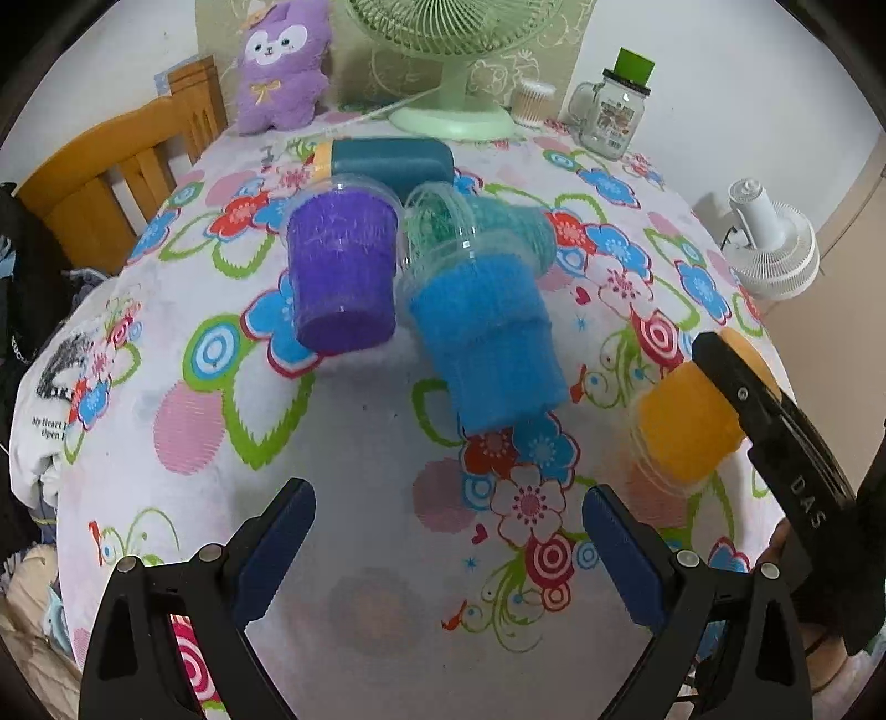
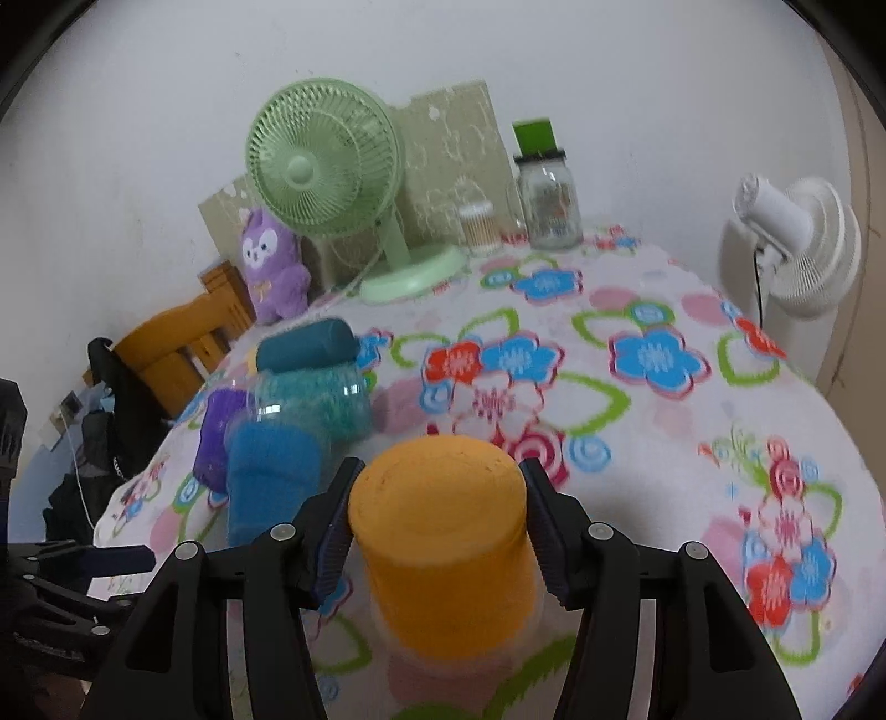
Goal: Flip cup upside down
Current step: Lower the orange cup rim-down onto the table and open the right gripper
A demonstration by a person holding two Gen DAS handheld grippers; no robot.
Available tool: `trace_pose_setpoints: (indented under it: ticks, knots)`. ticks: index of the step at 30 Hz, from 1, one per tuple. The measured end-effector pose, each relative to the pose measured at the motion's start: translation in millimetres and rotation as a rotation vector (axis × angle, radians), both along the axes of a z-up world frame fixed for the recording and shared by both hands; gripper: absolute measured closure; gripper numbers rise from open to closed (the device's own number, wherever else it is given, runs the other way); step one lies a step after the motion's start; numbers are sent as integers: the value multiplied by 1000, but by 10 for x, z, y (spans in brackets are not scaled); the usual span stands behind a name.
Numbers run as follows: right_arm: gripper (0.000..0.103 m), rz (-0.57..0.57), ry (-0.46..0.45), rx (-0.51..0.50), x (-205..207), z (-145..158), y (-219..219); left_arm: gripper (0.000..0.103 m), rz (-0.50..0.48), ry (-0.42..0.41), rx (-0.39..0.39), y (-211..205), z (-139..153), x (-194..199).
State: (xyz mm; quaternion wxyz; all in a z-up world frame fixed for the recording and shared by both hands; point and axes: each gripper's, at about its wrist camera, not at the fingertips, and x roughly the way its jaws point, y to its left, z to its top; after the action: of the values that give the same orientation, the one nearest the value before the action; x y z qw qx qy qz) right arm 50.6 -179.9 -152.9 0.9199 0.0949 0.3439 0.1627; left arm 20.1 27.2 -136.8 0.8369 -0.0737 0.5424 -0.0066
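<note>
The left black two-finger gripper with dark blue ribbed pads (image 1: 448, 515) hangs low over the flowered tablecloth (image 1: 354, 443), its jaws spread wide with nothing between them. The right black gripper with the same blue pads (image 2: 440, 498) has its jaws closed against both sides of an inverted orange felt-covered cup (image 2: 443, 543), base upward.

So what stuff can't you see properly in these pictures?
- Orange cup: its rim is blurred in the right wrist view, and the right gripper covers its sides; the left wrist view shows it partly behind that gripper.
- Teal cup: half hidden behind the blue cup in the left wrist view.
- Jar label: too small to read.
- Green fan: cut off by the top edge.
</note>
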Motion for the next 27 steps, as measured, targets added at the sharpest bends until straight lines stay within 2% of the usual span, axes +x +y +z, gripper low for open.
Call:
trace_pose_setpoints:
  ticks: [3, 7, 13, 16, 19, 27]
  knots:
    - [22, -5, 70, -10, -46, -2, 21, 5, -3, 28, -16, -12, 17, -24]
    - [11, 18, 112, -62, -140, 161, 71, 5, -7, 38, -16, -39, 147, -67]
    - [11, -5, 148, -154, -200, 566, 82, 3, -21, 34, -6, -95, 448, -62]
    - [11, -23, 168, -170, -198, 762, 52, 3, -15, 24, 0, -108, 594, -47]
    - [11, -39, 174, -190, -210, 959, 33, 2, -8, 29, 39, -127, 754, -27]
    - [11, -43, 160, -236, -255, 1473, 90, 1, 3, -24, 52, -95, 1177, -50]
